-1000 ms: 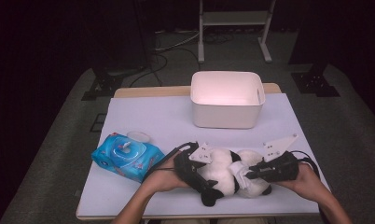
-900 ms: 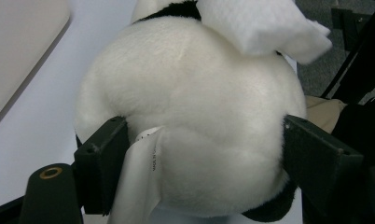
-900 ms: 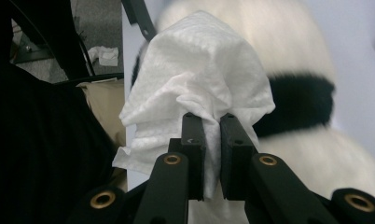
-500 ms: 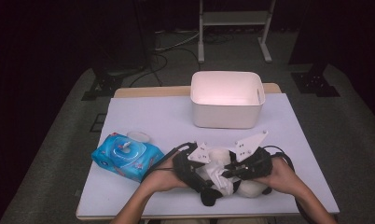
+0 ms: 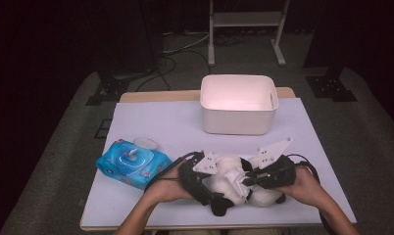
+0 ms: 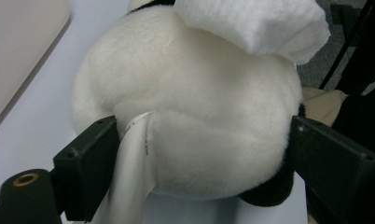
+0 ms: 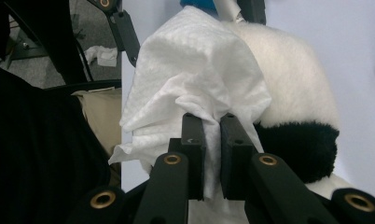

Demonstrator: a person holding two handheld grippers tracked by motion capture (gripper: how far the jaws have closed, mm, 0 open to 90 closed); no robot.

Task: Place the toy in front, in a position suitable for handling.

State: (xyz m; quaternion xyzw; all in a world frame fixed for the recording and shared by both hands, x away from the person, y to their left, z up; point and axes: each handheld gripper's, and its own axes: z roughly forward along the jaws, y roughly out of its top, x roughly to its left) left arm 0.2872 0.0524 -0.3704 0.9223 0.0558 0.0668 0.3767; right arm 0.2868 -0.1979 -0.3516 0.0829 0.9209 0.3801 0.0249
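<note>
A white and black plush panda (image 5: pixel 224 178) lies near the table's front edge. My left gripper (image 5: pixel 215 190) straddles its round body (image 6: pixel 190 84), with the jaws pressing on both sides and a fabric tag (image 6: pixel 129 177) caught at one jaw. These jaws have just been opening a little, with the toy still between them. My right gripper (image 5: pixel 248 179) is shut on a white wipe (image 7: pixel 195 74). The bunched wipe (image 6: pixel 255 23) rests on top of the panda's fur (image 7: pixel 293 79).
A white bin (image 5: pixel 238 104) stands at the back of the white table (image 5: pixel 160 122). A blue pack of wipes (image 5: pixel 131 164) lies at the left, with a small round lid (image 5: pixel 145 143) beside it. Both forearms come in over the front edge.
My right gripper slid left across the panda with the wipe, then came back slightly to the right. The left gripper and the toy stayed put.
</note>
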